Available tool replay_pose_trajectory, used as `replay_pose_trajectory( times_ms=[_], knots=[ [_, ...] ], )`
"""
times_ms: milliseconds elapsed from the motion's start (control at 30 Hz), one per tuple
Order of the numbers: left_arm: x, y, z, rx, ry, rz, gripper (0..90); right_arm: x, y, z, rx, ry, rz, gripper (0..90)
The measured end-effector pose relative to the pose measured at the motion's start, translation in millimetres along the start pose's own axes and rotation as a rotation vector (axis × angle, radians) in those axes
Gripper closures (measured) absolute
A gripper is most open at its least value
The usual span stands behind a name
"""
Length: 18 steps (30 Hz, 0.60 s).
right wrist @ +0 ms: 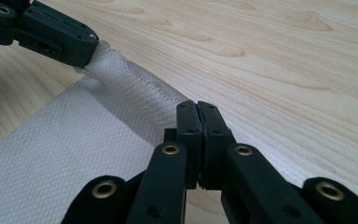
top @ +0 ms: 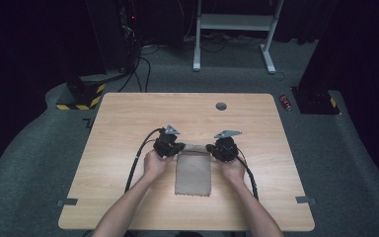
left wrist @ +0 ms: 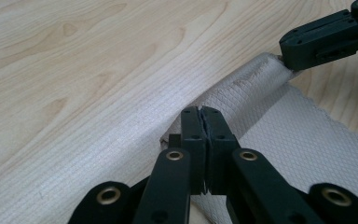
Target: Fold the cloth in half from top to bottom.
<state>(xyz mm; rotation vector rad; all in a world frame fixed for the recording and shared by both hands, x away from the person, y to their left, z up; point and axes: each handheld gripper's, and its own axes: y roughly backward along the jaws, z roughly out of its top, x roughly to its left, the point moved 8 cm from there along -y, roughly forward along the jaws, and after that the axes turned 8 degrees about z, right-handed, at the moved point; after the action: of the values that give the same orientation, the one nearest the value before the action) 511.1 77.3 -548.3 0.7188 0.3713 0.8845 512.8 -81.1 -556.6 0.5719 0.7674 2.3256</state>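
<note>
A beige woven cloth (top: 193, 174) lies flat on the wooden table (top: 128, 113), folded into a narrow rectangle. My left gripper (top: 179, 148) pinches its far left corner and my right gripper (top: 210, 148) pinches its far right corner. In the left gripper view the black jaws (left wrist: 203, 112) are shut on the cloth's (left wrist: 284, 135) doubled far edge, with the right gripper (left wrist: 326, 39) gripping the other corner at the upper right. The right gripper view mirrors this: its jaws (right wrist: 196, 108) are closed on the cloth's (right wrist: 74, 140) edge, and the left gripper (right wrist: 51, 32) holds the corner at the upper left.
A round cable hole (top: 221, 106) sits near the table's far edge. Tape tabs mark the front corners (top: 67, 202) (top: 306, 200). Beyond the table stand a white desk frame (top: 234, 29), a yellow-black striped base (top: 81, 98) and a red can (top: 286, 102) on the floor.
</note>
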Motion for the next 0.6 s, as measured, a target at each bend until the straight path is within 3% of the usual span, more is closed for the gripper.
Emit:
replay_pose_trajectory(
  times_ms=[167, 600],
  knots=[
    [-2.2, 3.7, 0.3, -0.007, 0.003, -0.005, 88.6, 2.4, 3.0, -0.9, 0.0, 0.004, 0.003, 88.5],
    [-5.9, 14.8, -5.7, -0.013, -0.037, -0.011, 88.5, 12.9, 5.5, -6.1, 0.007, 0.025, 0.024, 88.5]
  ],
)
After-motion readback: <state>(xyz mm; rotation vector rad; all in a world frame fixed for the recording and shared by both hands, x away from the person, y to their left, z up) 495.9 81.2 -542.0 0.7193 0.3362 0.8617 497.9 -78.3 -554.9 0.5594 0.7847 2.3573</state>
